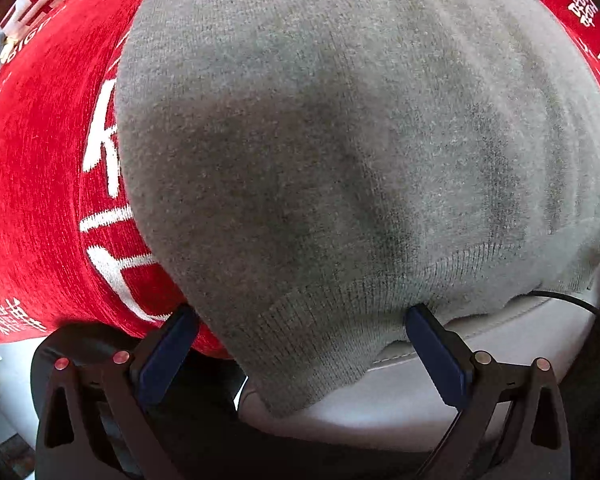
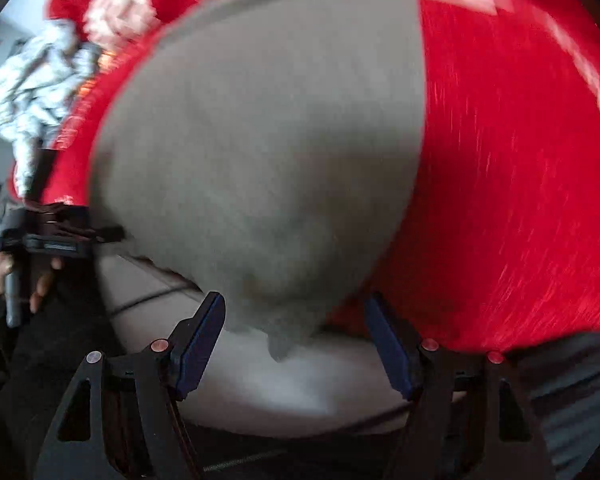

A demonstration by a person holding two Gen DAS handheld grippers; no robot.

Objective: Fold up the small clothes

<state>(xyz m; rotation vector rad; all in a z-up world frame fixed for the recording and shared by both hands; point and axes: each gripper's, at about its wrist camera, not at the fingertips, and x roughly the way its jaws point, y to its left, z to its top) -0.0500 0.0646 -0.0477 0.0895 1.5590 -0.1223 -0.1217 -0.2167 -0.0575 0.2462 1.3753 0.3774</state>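
A grey knit garment point(image 1: 340, 152) lies spread flat over a red blanket point(image 1: 32, 184) with white lettering. Both the left tongs point(image 1: 300, 316) and right tongs point(image 2: 294, 308) stand spread wide astride its near hem, pinching nothing.

The right wrist view is motion-blurred; the grey garment point(image 2: 260, 152) hides most of the red blanket's point(image 2: 500, 160) lettering.
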